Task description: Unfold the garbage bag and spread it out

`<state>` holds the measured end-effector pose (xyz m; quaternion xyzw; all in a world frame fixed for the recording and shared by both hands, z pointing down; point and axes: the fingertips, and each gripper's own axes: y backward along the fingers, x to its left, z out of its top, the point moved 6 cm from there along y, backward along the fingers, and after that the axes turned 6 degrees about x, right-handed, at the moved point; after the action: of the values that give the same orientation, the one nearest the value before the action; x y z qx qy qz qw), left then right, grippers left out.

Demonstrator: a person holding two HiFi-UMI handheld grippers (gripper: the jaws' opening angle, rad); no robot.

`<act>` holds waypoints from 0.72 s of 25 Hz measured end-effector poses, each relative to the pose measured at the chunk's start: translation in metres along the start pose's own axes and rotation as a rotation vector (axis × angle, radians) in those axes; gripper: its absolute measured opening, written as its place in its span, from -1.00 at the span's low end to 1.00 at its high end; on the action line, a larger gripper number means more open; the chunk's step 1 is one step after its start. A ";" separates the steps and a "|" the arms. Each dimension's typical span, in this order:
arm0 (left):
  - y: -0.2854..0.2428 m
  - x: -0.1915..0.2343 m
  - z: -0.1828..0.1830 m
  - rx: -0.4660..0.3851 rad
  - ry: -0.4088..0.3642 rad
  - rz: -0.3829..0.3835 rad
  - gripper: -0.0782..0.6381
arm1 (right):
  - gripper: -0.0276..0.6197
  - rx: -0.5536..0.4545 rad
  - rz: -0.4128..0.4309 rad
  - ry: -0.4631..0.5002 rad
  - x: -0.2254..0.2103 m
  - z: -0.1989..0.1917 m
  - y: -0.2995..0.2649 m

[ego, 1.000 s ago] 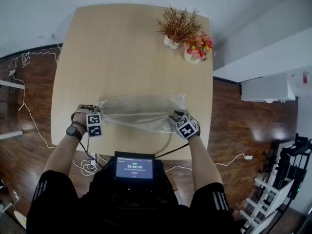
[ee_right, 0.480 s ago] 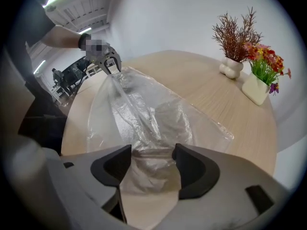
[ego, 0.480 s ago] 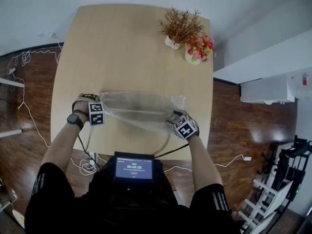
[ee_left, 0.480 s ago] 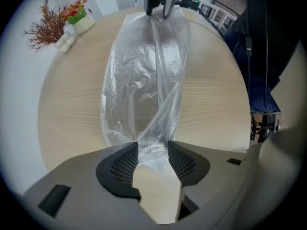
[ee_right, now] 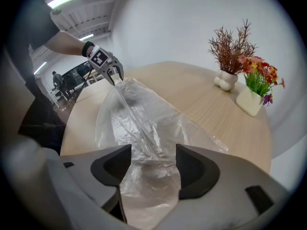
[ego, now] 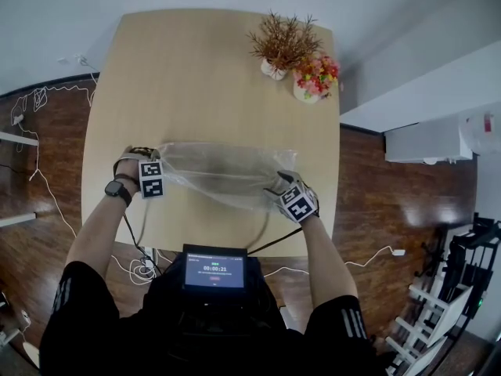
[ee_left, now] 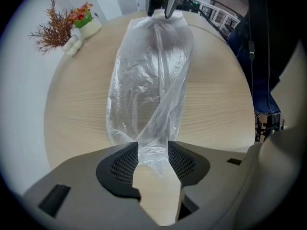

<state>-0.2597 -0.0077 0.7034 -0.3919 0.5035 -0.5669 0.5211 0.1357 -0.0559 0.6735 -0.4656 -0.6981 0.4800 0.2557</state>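
My jaws have just been opening: my left gripper [ee_left: 152,162] and right gripper [ee_right: 153,169] are standing spread, loosely straddling opposite ends of the garbage bag [ego: 227,175]. It is lying along the table [ego: 196,77] near its front edge, with bare wood stretching beyond.

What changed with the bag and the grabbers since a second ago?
Both grippers' jaws have just been opening: the left gripper and the right gripper let go of the garbage bag, whose ends now lie loose between their jaws. The left gripper slid a little further onto the table. The bag stays stretched across it; the plants haven't moved.
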 end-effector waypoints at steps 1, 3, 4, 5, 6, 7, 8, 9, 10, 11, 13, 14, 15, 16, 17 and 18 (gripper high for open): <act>0.004 0.002 -0.001 -0.013 0.008 0.012 -0.21 | 0.07 -0.020 -0.006 -0.002 -0.001 0.003 0.003; 0.013 0.004 -0.001 -0.048 0.034 0.026 -0.21 | 0.07 -0.059 -0.016 -0.008 -0.002 0.009 0.011; 0.020 0.005 0.000 -0.074 0.056 0.028 -0.21 | 0.07 -0.078 -0.018 -0.011 -0.001 0.012 0.014; 0.027 0.006 0.000 -0.105 0.081 0.031 -0.21 | 0.07 -0.097 -0.021 -0.014 -0.001 0.016 0.018; 0.034 0.007 0.000 -0.139 0.106 0.036 -0.21 | 0.08 -0.113 -0.024 -0.018 0.000 0.019 0.022; 0.041 0.007 0.000 -0.175 0.129 0.044 -0.21 | 0.08 -0.127 -0.029 -0.023 0.001 0.022 0.025; 0.049 0.006 0.000 -0.213 0.149 0.053 -0.21 | 0.08 -0.141 -0.035 -0.028 0.003 0.024 0.028; 0.058 0.006 0.001 -0.253 0.167 0.061 -0.21 | 0.08 -0.153 -0.040 -0.034 0.005 0.027 0.032; 0.068 0.005 0.003 -0.291 0.183 0.067 -0.21 | 0.08 -0.166 -0.046 -0.038 0.007 0.029 0.035; 0.076 0.004 0.003 -0.322 0.197 0.072 -0.22 | 0.08 -0.178 -0.052 -0.042 0.009 0.031 0.039; 0.088 0.001 0.002 -0.368 0.222 0.081 -0.21 | 0.08 -0.206 -0.062 -0.050 0.014 0.035 0.047; 0.094 0.000 0.001 -0.389 0.235 0.087 -0.21 | 0.09 -0.226 -0.066 -0.058 0.016 0.037 0.052; 0.099 -0.002 0.000 -0.412 0.250 0.093 -0.21 | 0.09 -0.250 -0.070 -0.072 0.018 0.038 0.057; 0.105 -0.003 -0.001 -0.434 0.266 0.100 -0.21 | 0.09 -0.277 -0.076 -0.090 0.018 0.038 0.062; 0.109 -0.005 -0.002 -0.454 0.281 0.105 -0.22 | 0.09 -0.304 -0.085 -0.113 0.019 0.037 0.067; 0.113 -0.007 -0.003 -0.471 0.294 0.107 -0.22 | 0.09 -0.330 -0.094 -0.139 0.019 0.036 0.073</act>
<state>-0.2395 0.0052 0.5930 -0.3887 0.7113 -0.4569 0.3663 0.1279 -0.0463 0.5913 -0.4338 -0.8044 0.3776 0.1490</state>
